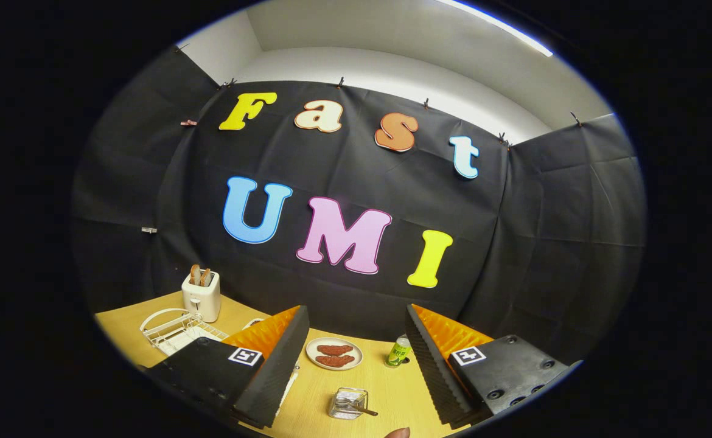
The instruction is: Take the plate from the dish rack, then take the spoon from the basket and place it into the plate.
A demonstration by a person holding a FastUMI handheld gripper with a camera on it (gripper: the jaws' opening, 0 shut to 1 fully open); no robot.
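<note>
Claw [353,365] hangs above the wooden worktop [386,395], fingers spread wide and pinching nothing, aimed more at the booth's wall than at the job. Beyond the left finger sits the white wire dish rack [170,328], w/ a toaster [201,295] just behind it holding two slices; whether a plate stands in the rack can't be told from here, as the finger hides part of it. Between the fingers and further off lies a pale plate [334,354] carrying two brown patties. Nearer, also between the fingers, is the small wire basket [349,403], spoon [359,406] resting in it, handle poking out toward the right. A green can [399,351] stands just beside the right finger.

Risks, as judged from this angle: going for the food plate instead of the one in the rack; a wide approach to the rack clipping the toaster; the light basket sliding or tipping when the spoon is lifted; the can getting knocked on the right-hand swing. A fingertip [397,432] shows at the near rim of the worktop.
</note>
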